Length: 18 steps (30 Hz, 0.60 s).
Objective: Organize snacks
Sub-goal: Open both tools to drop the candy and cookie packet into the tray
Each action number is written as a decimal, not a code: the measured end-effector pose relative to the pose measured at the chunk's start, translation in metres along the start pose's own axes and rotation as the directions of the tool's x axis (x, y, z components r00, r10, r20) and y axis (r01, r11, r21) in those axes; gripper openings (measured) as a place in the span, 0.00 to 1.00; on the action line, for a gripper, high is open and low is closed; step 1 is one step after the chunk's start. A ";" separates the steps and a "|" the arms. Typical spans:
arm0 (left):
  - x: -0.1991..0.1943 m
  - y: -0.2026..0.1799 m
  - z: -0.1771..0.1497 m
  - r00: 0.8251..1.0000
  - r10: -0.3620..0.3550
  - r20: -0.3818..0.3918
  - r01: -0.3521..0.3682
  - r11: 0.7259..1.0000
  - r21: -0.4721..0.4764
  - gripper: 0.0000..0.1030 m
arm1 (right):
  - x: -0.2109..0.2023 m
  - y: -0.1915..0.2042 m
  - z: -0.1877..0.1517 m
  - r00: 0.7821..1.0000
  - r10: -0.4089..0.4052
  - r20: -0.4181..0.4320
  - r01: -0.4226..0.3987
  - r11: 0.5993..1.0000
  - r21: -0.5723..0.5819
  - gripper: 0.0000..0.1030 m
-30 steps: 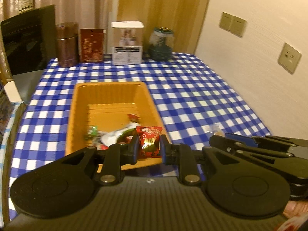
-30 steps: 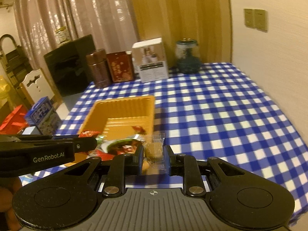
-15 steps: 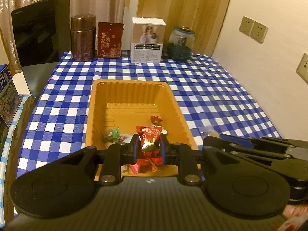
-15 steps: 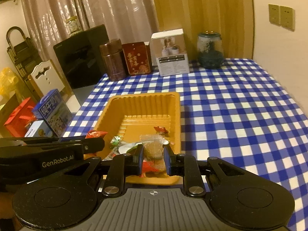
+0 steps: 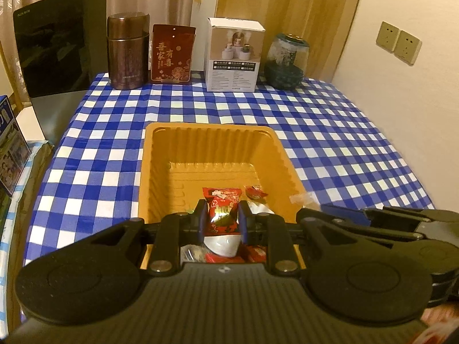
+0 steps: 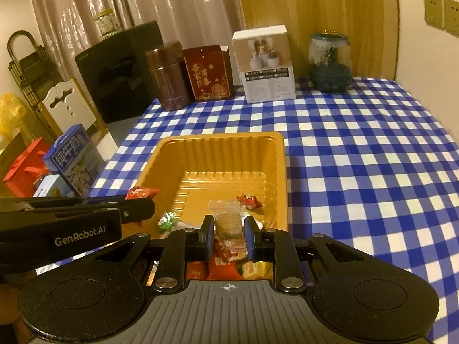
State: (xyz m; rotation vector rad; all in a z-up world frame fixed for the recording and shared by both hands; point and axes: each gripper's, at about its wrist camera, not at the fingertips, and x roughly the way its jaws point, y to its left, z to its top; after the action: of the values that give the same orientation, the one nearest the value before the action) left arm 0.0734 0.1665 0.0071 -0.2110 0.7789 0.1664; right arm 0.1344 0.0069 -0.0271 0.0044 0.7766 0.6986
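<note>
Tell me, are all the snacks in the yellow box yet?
Nearly. Several wrapped snacks already lie in the orange tray, like a small red candy and a green one. Two are in hand above it: the left gripper pinches a red packet, the right gripper a clear-wrapped brown sweet. What's left is dropping both in; no loose snacks show on the checked tablecloth.
</note>
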 end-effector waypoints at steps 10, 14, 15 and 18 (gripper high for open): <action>0.038 0.008 0.011 1.000 0.009 -0.029 -0.008 1.000 0.013 0.19 | 0.045 -0.011 0.008 0.999 0.023 -0.036 -0.022 0.999 0.026 0.22; 0.050 0.008 0.013 0.999 0.009 -0.038 -0.008 1.000 0.017 0.19 | 0.054 -0.012 0.011 0.999 0.028 -0.039 -0.027 0.999 0.031 0.22; 0.052 0.007 0.014 0.999 0.009 -0.040 -0.009 1.000 0.020 0.19 | 0.056 -0.013 0.012 0.999 0.029 -0.038 -0.028 0.999 0.031 0.22; 0.058 0.007 0.015 0.999 0.012 -0.044 -0.011 1.000 0.025 0.19 | 0.062 -0.015 0.014 0.999 0.031 -0.040 -0.029 0.999 0.037 0.22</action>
State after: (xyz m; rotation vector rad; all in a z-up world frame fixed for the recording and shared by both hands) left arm 0.1227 0.1808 -0.0246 -0.1877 0.8253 0.1631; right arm 0.1831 0.0346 -0.0601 0.0350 0.8292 0.7145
